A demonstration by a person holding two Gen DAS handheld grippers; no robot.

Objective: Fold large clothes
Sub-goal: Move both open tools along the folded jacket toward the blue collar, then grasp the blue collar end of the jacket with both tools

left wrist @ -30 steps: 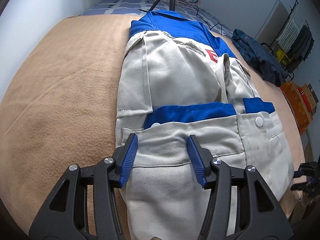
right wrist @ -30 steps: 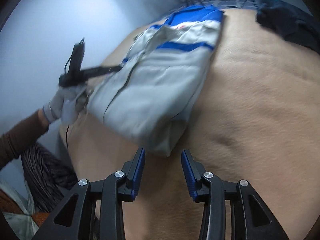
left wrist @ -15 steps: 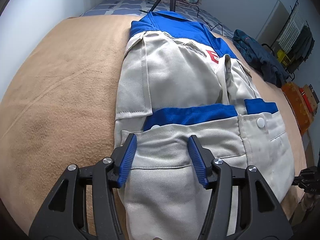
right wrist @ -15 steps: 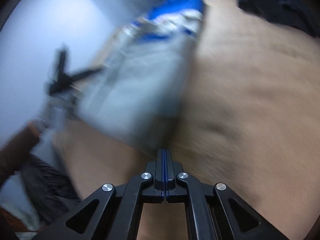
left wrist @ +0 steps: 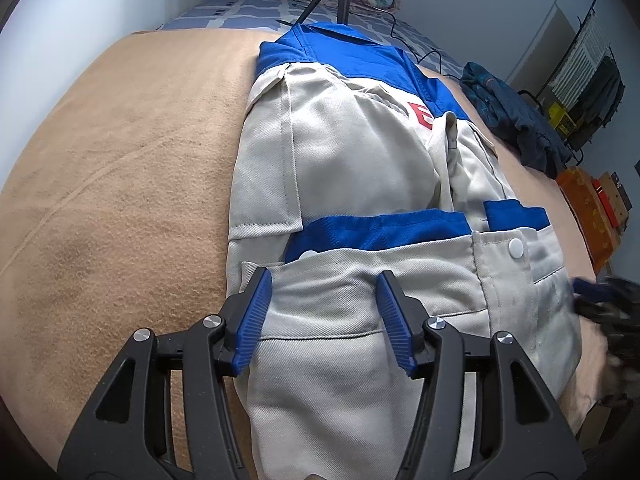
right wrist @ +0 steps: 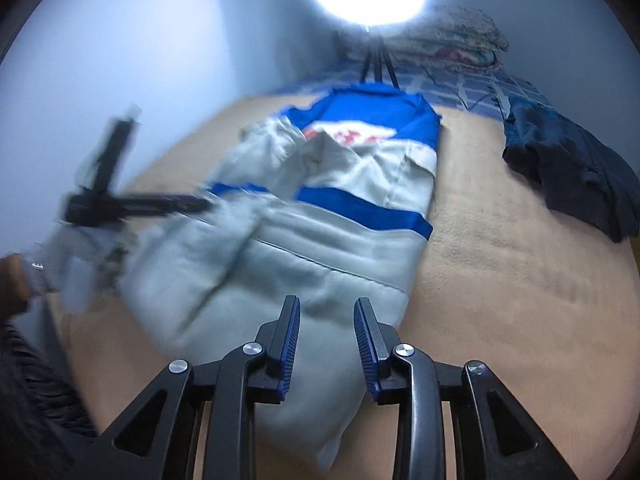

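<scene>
The grey-and-blue work garment (left wrist: 360,168) lies lengthwise on the tan blanket (left wrist: 120,160) covering the bed, its sides folded inward into a long strip with the blue collar at the far end. The step in hand appears to be taking up the near hem for a lengthwise fold. The left hand-held gripper (left wrist: 324,320) hangs over the near end, its jaws moderately wide and gripping nothing. The right hand-held gripper (right wrist: 326,344) is over the near right corner, its jaws opening with no cloth between them. The next move likely requires both grippers to pinch the hem and carry it toward the collar. The hem itself is hidden behind the gripper bodies; motion blur obscures the right view's left side.
</scene>
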